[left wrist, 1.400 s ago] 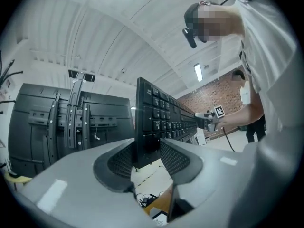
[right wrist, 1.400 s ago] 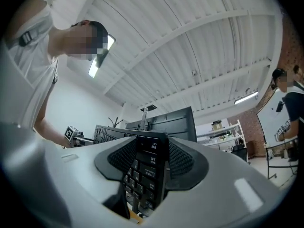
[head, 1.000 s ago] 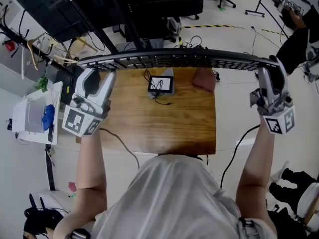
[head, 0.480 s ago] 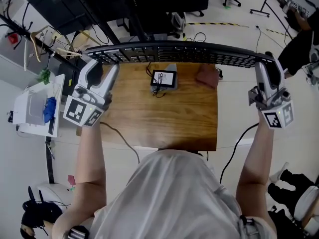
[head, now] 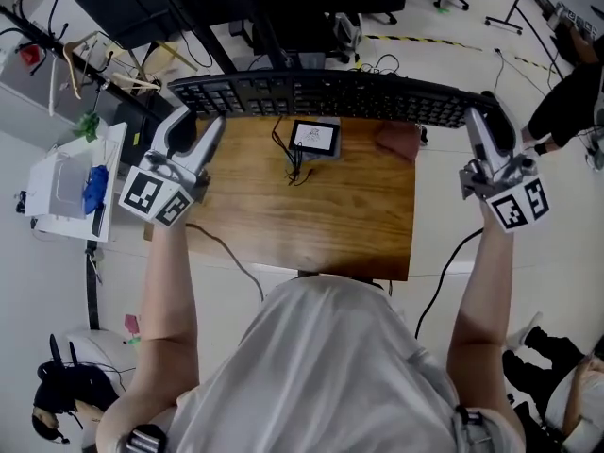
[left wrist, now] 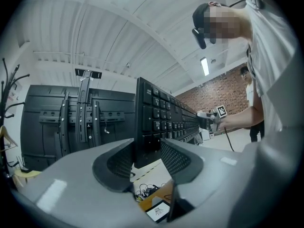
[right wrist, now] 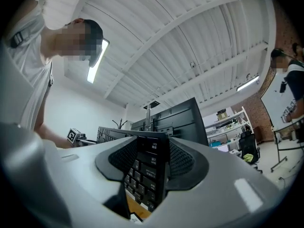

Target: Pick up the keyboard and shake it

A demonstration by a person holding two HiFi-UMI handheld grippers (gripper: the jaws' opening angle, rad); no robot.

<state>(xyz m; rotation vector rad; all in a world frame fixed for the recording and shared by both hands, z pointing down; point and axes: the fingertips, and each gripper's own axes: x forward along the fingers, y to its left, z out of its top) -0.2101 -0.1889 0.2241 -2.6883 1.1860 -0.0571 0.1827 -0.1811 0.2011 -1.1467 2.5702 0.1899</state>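
Black keyboard [head: 330, 94]: held in the air over the far edge of the wooden table, lying left to right with its keys facing up, one end in each gripper.
Left gripper [left wrist: 145, 158]: clamped on the keyboard's left end, which stands edge-on between the two ribbed pads.
Right gripper [right wrist: 151, 160]: closed on the keyboard's right end, with rows of keys showing between its pads.
Wooden table [head: 311, 234]: directly below the keyboard, between the person's outstretched arms.
Small screen device [head: 314, 138]: flat on the table near its far edge, under the keyboard's middle, with a thin black cable [head: 294, 163] looped just beside it.
Reddish-brown object [head: 398, 142]: at the table's far right corner, too blurred to name.
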